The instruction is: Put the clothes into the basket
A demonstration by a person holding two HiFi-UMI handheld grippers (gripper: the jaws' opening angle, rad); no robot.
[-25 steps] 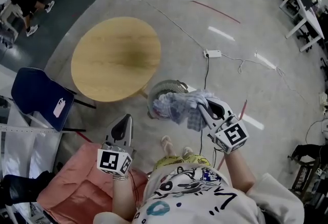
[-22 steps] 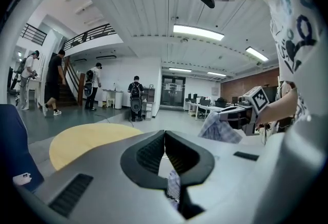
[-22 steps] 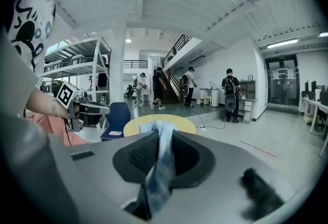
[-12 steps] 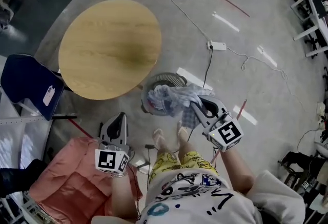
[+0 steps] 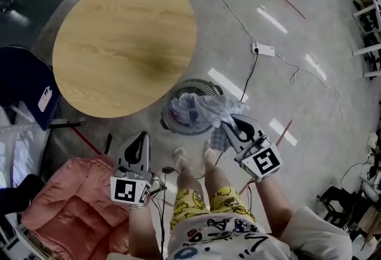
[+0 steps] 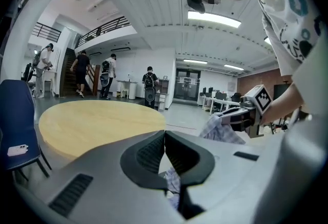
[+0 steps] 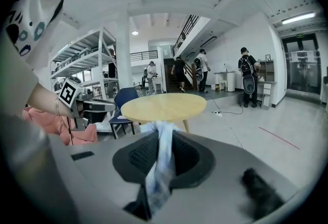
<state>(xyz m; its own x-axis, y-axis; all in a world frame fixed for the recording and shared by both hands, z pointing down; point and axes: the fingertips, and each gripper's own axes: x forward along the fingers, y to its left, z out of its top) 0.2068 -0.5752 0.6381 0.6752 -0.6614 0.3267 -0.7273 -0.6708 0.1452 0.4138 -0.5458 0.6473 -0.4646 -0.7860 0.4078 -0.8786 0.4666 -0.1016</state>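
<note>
A pale blue checked cloth (image 5: 205, 111) hangs from my right gripper (image 5: 230, 124), which is shut on it. The cloth drapes over the round grey mesh basket (image 5: 174, 126) on the floor, just left of that gripper. In the right gripper view a strip of the cloth (image 7: 163, 159) is pinched between the jaws. My left gripper (image 5: 141, 136) is to the left of the basket, nearer the person, with its jaws shut and nothing in them. The left gripper view shows the jaws meeting, more cloth (image 6: 173, 183) low behind them, and the right gripper (image 6: 245, 115) holding cloth at the right.
A round wooden table (image 5: 122, 44) stands just beyond the basket. A pink cushioned seat (image 5: 71, 199) lies at the lower left and a blue chair (image 5: 21, 86) at the left edge. Cables and a power strip (image 5: 264, 49) lie on the floor to the right. The person's feet (image 5: 190, 160) are beside the basket.
Both grippers have sunk toward the floor. The right one has brought the checked cloth down onto the basket. The left one stays shut and empty.
</note>
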